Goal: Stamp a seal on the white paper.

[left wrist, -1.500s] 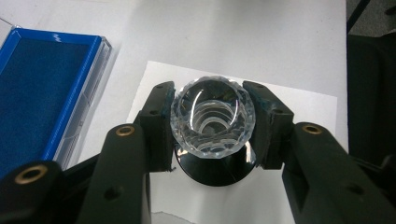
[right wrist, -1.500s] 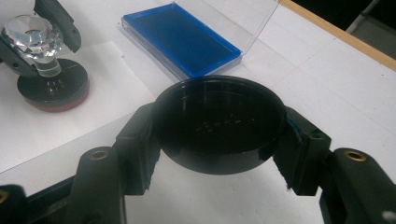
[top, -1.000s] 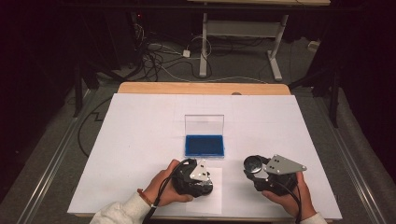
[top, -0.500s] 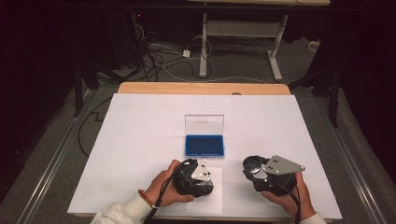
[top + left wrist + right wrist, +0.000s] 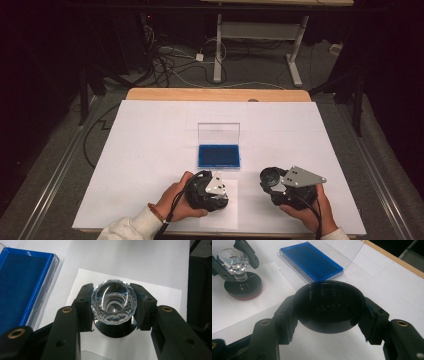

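left hand-held gripper (image 5: pixel 113 307) clamps faceted crystal knob (image 5: pixel 114 303); right hand-held gripper (image 5: pixel 328 315) clamps round black cap (image 5: pixel 329 306).

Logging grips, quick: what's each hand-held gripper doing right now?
Left hand-held gripper: shut on the crystal knob.
Right hand-held gripper: shut on the black cap.

We can read no text, label, brand, number or sign on anything here. The faint pale marks on the black base (image 5: pixel 243 288) under the crystal knob (image 5: pixel 232 258), at about ten o'clock in the right gripper view, are too small for us to make out.
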`<act>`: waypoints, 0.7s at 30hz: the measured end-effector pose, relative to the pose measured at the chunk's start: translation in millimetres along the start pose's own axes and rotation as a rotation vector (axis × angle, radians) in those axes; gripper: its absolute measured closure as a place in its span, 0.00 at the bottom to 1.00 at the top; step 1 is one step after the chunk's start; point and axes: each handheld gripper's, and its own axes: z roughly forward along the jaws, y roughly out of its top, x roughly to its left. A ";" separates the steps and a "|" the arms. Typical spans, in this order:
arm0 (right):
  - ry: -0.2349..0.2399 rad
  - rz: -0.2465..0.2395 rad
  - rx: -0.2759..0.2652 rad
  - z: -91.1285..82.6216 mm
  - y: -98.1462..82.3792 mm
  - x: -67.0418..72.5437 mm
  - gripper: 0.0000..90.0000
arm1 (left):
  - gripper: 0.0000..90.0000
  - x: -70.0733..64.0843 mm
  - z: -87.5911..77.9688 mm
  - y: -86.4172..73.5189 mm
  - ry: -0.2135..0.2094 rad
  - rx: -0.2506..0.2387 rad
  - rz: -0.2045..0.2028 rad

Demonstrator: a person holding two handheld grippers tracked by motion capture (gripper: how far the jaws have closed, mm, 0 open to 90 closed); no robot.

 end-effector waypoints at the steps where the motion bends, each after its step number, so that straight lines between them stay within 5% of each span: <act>1: 0.002 0.000 -0.001 -0.1 0.0 0.0 0.43 | 0.61 -0.5 -0.1 0.0 0.003 0.001 0.002; 21: 0.001 0.004 0.003 0.5 0.1 0.7 0.43 | 0.61 -5.0 0.6 -0.8 0.032 0.001 0.005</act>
